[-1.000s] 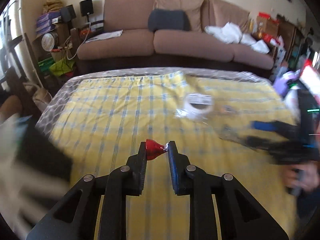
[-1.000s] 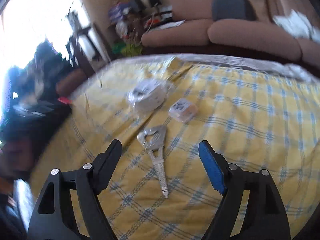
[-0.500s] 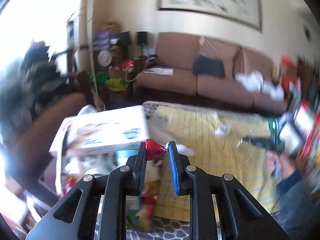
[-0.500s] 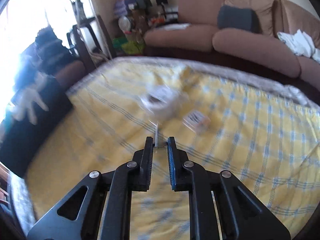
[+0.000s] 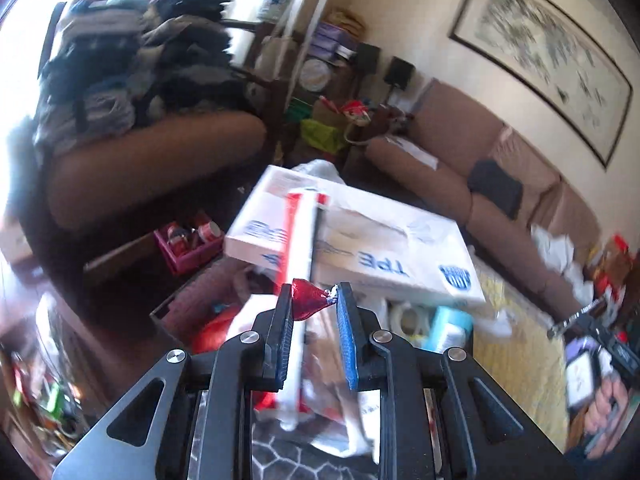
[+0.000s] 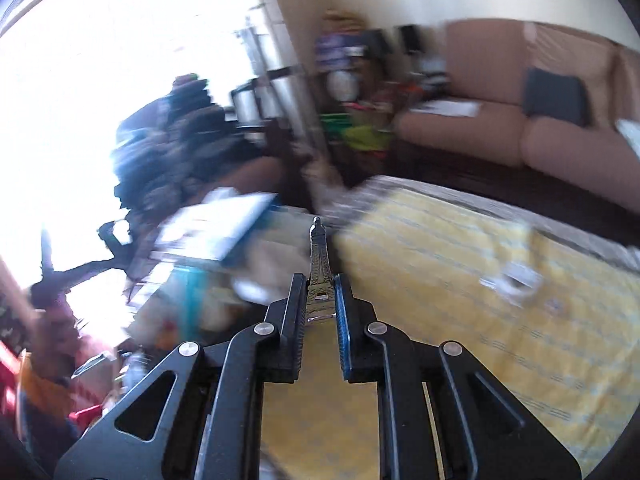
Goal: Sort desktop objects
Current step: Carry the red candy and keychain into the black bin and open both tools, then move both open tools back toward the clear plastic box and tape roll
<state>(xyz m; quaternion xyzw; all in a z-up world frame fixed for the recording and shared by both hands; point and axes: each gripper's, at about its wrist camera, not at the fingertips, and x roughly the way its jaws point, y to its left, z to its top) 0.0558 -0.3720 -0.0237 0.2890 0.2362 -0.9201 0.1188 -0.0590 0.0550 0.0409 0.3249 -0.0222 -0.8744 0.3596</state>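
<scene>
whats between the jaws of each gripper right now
Left wrist view: a red foil-wrapped candy is pinched in the left gripper. Right wrist view: a small metal Eiffel Tower figure is clamped in the right gripper.

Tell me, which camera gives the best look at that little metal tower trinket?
The right wrist view. The tower trinket stands sharp and centred there, clamped by its base in the right gripper, tip pointing away. The left wrist view shows only a distant, blurred metallic sliver at its right edge, sticking out of that gripper.
</scene>
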